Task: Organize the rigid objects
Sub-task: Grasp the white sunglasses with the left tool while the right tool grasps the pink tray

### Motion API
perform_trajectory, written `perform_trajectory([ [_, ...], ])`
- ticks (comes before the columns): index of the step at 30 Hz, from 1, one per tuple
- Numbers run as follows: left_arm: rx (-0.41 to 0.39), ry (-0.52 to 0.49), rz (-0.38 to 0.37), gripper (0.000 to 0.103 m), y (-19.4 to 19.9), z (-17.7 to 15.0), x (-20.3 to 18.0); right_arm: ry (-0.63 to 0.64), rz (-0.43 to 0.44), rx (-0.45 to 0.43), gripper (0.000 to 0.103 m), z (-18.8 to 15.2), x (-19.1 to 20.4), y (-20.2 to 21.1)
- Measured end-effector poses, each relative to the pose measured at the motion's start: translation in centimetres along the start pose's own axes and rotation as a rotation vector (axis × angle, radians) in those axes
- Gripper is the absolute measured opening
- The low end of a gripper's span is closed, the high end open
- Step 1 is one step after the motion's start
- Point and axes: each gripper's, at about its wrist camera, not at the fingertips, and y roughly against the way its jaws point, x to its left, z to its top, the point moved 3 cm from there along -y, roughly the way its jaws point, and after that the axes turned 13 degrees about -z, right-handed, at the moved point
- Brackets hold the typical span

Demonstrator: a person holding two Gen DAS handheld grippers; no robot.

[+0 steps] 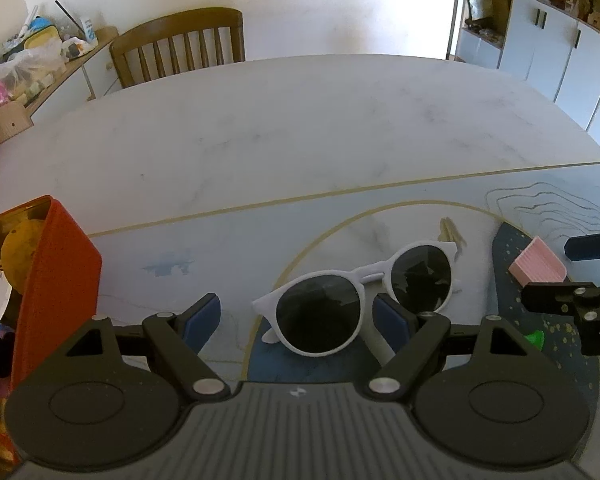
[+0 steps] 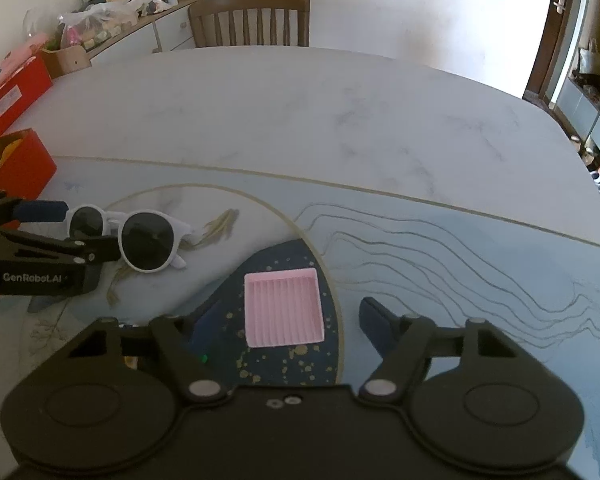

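Observation:
White-framed round sunglasses [image 1: 320,312] lie on the table mat, lenses tilted up. My left gripper [image 1: 296,320] is open and stands low over them: one lens sits between its blue pads, neither of which touches the frame. The right wrist view shows the same sunglasses [image 2: 148,240] and left gripper [image 2: 72,232] from the side. A pink ribbed square tray [image 2: 284,308] rests on the mat's dark blue patch. My right gripper [image 2: 288,326] is open around it, with a gap at the right pad. In the left wrist view, the pink tray [image 1: 538,266] lies by the right gripper [image 1: 572,272].
An open red box [image 1: 56,280] with several items stands at the left; the red box [image 2: 24,164] shows again, with a second red box [image 2: 12,92] behind. A wooden chair [image 1: 180,48] faces the marble table [image 1: 300,128]. A small green piece [image 1: 534,338] lies near the tray.

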Motion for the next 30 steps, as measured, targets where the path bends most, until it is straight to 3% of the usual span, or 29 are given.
perform_trajectory([
  [3,-0.001,0.014,-0.001,0.083,-0.2,0.2,0.1,0.005,0.000,-0.004,0.070,0.1,0.2,-0.2],
  [9,-0.004,0.028,-0.011,0.082,-0.2,0.4,0.3,0.023,-0.017,-0.021,0.055,0.4,0.5,-0.3],
  [14,-0.003,0.033,-0.032,0.064,0.0,0.6,0.4,0.040,-0.024,-0.034,0.041,0.3,0.8,-0.2],
  [15,0.000,0.028,-0.038,0.059,0.0,0.6,0.3,0.040,-0.025,-0.037,0.041,0.3,0.8,-0.1],
  [30,-0.011,0.002,-0.038,0.058,1.8,1.1,0.1,0.000,-0.013,-0.069,0.040,0.1,0.3,2.6],
])
